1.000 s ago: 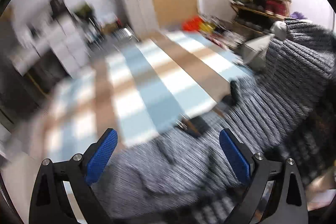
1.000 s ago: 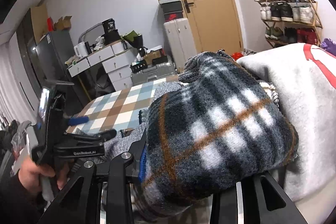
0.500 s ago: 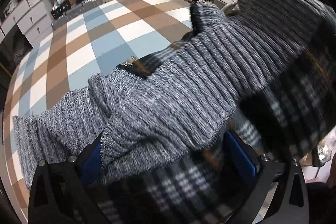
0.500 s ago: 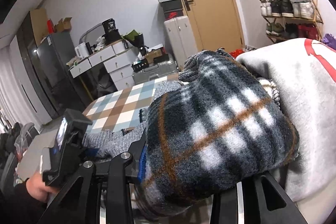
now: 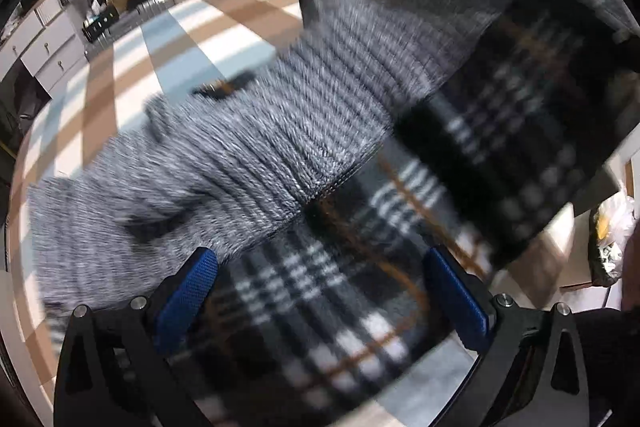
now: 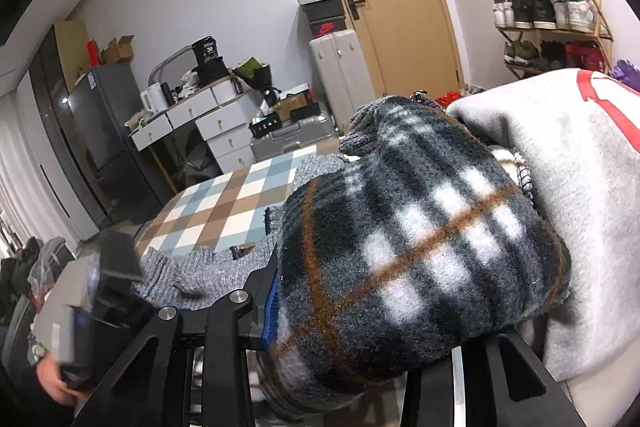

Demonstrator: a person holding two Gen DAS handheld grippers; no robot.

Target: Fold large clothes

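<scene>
Our left gripper (image 5: 320,303) has its blue fingers (image 5: 186,297) spread as wide as they go, nothing pinched, the plaid lining lying loose between and below them. Our right gripper (image 6: 360,311) has its fingers closed partway on a thick bunch of the same plaid fleece, which bulges over them so that only the left pad's blue edge shows; we judge that this grip lifts one end clear so the other hand can find a matching edge. The garment (image 5: 256,147) is a large grey ribbed knit with a dark plaid lining: part of it lies on the checked worktop (image 5: 132,67), and the rest rises to the right towards the held bunch. Its long axis seems to run from the near left, where a knit end trails flat, up to the far right; blur keeps us from telling sleeve from hem. In the right wrist view a grey sweatshirt (image 6: 580,187) with red marking sits just right of the bunch, touching it. We take the left fingers to be lining up over the boundary of knit and lining for a grasp.
</scene>
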